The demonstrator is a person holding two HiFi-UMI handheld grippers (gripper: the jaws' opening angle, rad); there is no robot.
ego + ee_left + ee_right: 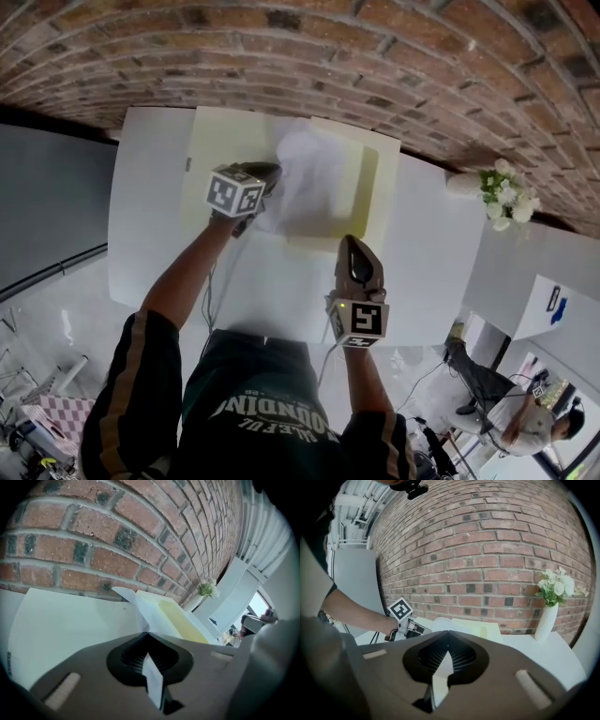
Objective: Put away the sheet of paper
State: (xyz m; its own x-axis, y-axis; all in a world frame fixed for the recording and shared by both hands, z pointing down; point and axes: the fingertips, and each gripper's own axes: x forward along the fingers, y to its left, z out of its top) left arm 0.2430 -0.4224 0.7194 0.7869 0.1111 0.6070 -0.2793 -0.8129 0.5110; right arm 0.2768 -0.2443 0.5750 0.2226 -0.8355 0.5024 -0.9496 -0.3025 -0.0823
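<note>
Sheet of paper [314, 178] pinched at its edge by the left gripper [272, 173] over an open yellow folder [225, 141].
The 2 jaws of the left gripper are pressed together on the sheet's left edge, and the sheet is held raised over the folder, which is laid flat on the white table [141, 234] by the brick wall [375, 56]. The right gripper [354, 242] is held near the folder's front edge with its jaws closed on nothing.

Brick wall [375, 56] close behind folder [371, 178]
</note>
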